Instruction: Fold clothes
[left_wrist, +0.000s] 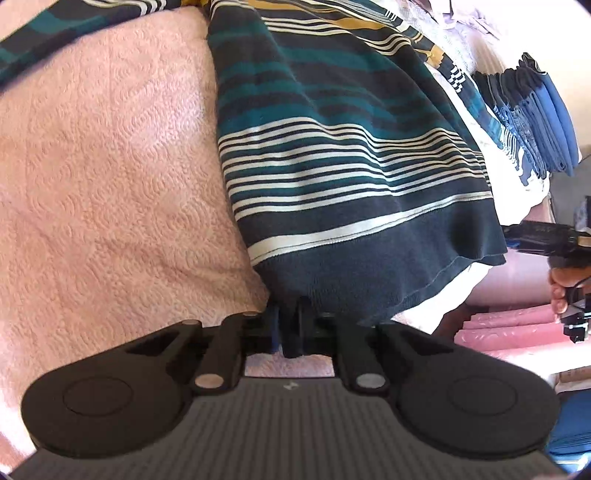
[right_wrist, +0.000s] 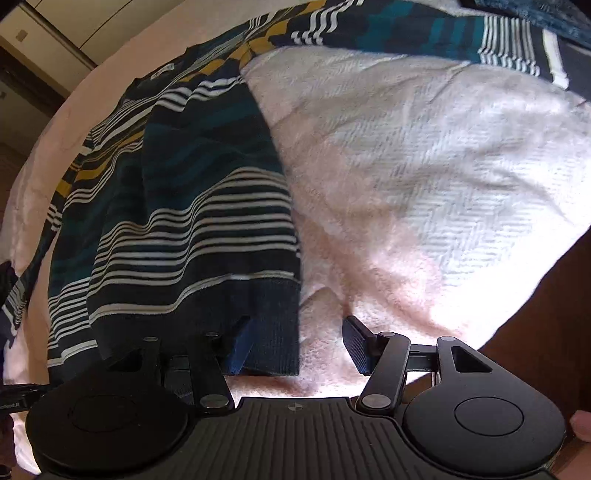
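I work from my left to my right. My left gripper (left_wrist: 291, 332) is clamped shut on the dark ribbed hem of the striped sweater (left_wrist: 332, 147), at the hem's left corner, with the fabric pinched between the jaws. I judge this grip serves to anchor one bottom corner, so that the hem can be lifted evenly once the other corner is secured.

Directly ahead of this tool the sweater runs away over the pink bedspread (left_wrist: 110, 184). Far to its right stands a stack of folded blue clothes (left_wrist: 535, 122), probably the finished pile.

My right gripper (right_wrist: 295, 343) stands with its jaws apart. The hem's right corner lies between them, against the left finger; the right finger sits clear over the bedspread, so nothing is pinched yet. I judge this placement prepares the matching grip.

The sweater lies flat, hem nearest both tools and collar farthest. It is a dark knit with teal bands, groups of thin white stripes and mustard bars near the shoulders. One sleeve (right_wrist: 480, 40) stretches away beyond the right tool.
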